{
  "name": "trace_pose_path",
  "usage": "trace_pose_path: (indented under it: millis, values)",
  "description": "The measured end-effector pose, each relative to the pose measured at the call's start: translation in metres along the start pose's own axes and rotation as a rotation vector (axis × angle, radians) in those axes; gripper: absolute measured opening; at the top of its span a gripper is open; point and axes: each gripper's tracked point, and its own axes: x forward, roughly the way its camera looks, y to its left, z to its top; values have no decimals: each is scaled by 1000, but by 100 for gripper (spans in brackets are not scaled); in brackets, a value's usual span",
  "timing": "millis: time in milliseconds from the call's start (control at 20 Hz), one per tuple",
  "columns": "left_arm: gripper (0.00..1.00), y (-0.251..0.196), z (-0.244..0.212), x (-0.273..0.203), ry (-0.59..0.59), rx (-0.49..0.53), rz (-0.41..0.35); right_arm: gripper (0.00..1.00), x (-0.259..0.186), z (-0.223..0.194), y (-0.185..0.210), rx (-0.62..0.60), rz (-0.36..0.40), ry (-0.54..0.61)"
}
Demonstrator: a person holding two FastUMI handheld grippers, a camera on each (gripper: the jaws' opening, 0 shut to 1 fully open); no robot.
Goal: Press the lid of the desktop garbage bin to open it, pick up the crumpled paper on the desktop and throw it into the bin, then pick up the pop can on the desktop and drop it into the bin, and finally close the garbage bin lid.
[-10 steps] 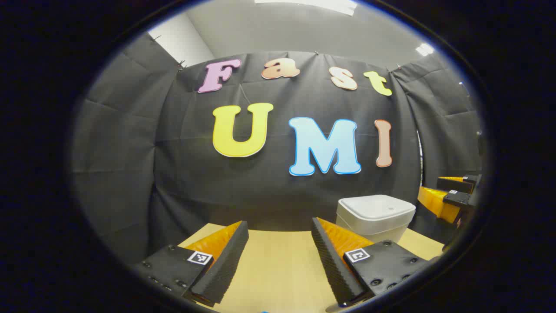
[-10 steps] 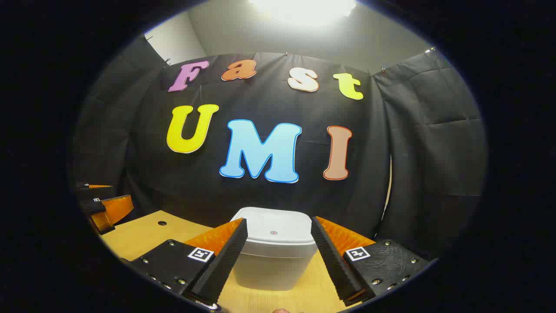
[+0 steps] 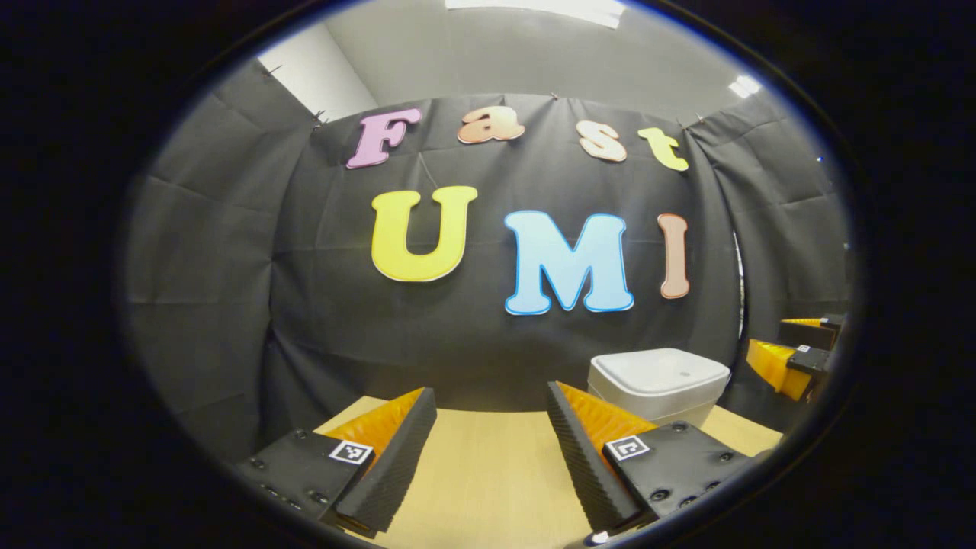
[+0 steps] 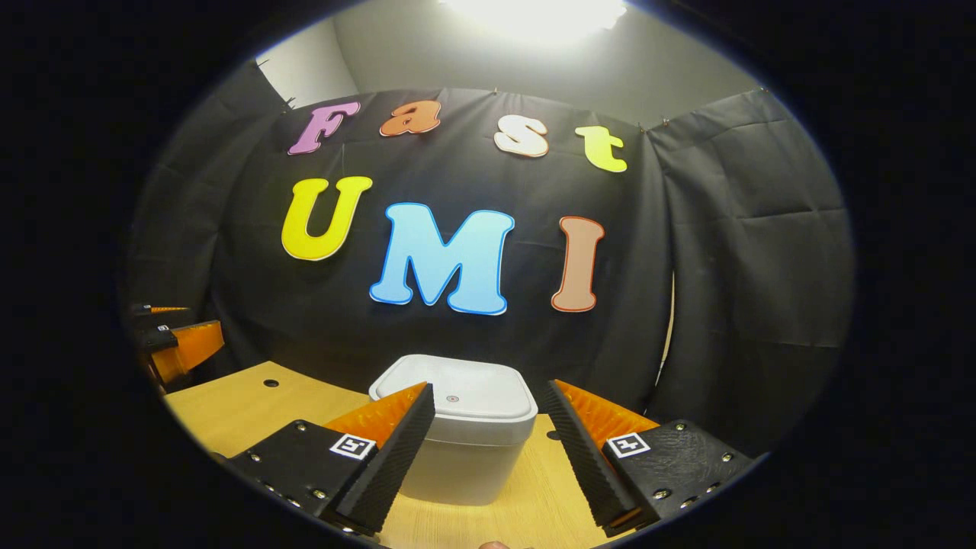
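One garbage bin (image 4: pixel 457 450) — one lid (image 4: pixel 454 396), one wooden table (image 4: pixel 229 404), two tongs — left (image 3: pixel 492 457), right (image 4: pixel 488 457).

The white square plastic garbage bin (image 4: pixel 457 442) stands on the pale wooden desk (image 4: pixel 252 404), lid down, before the black cloth wall (image 4: pixel 732 290).

The booth is evenly lit from overhead. In the right gripper view a ceiling light (image 4: pixel 534 11) directly above the bin (image 4: pixel 457 442) blows out to a white glare and spills a soft haze over the ceiling around it; in the left gripper view the same kind of panel (image 3: pixel 541 8) is a thin bright strip, with a smaller lamp (image 3: pixel 743 85) high above the bin. The bin's lid (image 4: pixel 454 396) catches the light, its front wall is greyer, and a soft shadow sits at its base on the table (image 4: pixel 252 404). Both pictures are sharp in the middle, but straight lines bow strongly and dim toward the rim.
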Motion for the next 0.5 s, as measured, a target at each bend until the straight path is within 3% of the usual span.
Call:
trace_pose_path:
  millis: [500]
  values:
    - [96,-11,-4,6,19,-4,-41,95,0,-12,-8,-16,-5,30]
